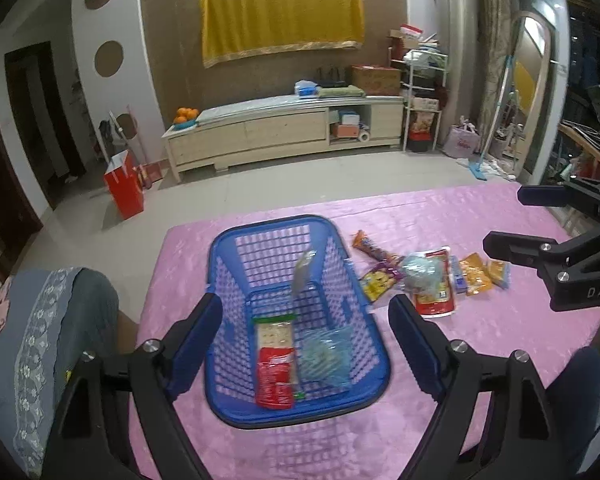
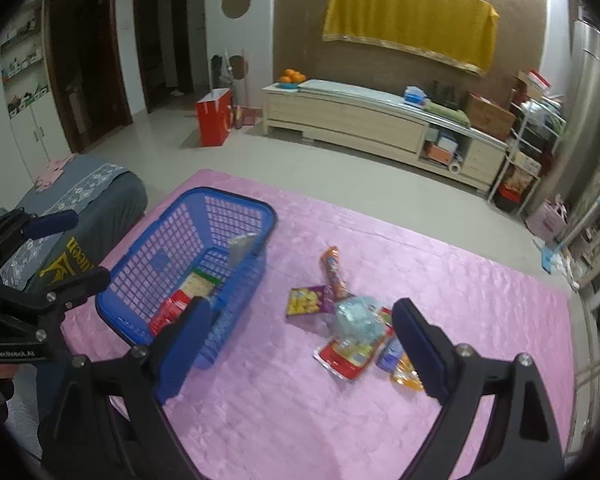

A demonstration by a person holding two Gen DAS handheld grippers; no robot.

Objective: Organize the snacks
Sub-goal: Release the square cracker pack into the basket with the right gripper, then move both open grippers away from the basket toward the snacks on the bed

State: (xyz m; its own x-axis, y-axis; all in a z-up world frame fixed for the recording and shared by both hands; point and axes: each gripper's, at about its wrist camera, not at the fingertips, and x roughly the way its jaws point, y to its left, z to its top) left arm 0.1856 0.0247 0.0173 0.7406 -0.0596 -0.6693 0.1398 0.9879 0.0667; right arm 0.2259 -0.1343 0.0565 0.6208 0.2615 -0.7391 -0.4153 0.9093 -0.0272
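Blue plastic fills the middle of your left wrist view: the basket (image 1: 296, 316) sits on the pink cloth (image 1: 500, 336), seen from above between your left gripper (image 1: 305, 320) fingers, which stand wide apart with nothing pinched. This view lets you look straight down into the basket. On its floor lie a red cracker pack (image 1: 275, 364) and, just beside it, a pale blue packet (image 1: 327, 356). A grey packet (image 1: 304, 272) leans upright against the far right wall. To the right of the basket, on the cloth, the loose snacks (image 1: 428, 276) lie in a row, some overlapping. Your right gripper (image 1: 504, 220) shows at the right edge, seen side-on, jaws parted and empty.

In your right wrist view the basket (image 2: 188, 264) is seen from the side, so the pale blue packet is mostly hidden by the near wall; the cracker pack (image 2: 180, 300) and grey packet (image 2: 240, 252) show. The snacks (image 2: 348, 320) are clearer here: an orange tube (image 2: 333, 270), a yellow-purple pack (image 2: 306, 300), a crumpled clear bag (image 2: 354, 316) lying on a red pouch (image 2: 340, 358). Your right gripper (image 2: 300, 344) hangs released above them, touching nothing. The left gripper (image 2: 66, 246) shows at the left edge, also parted.
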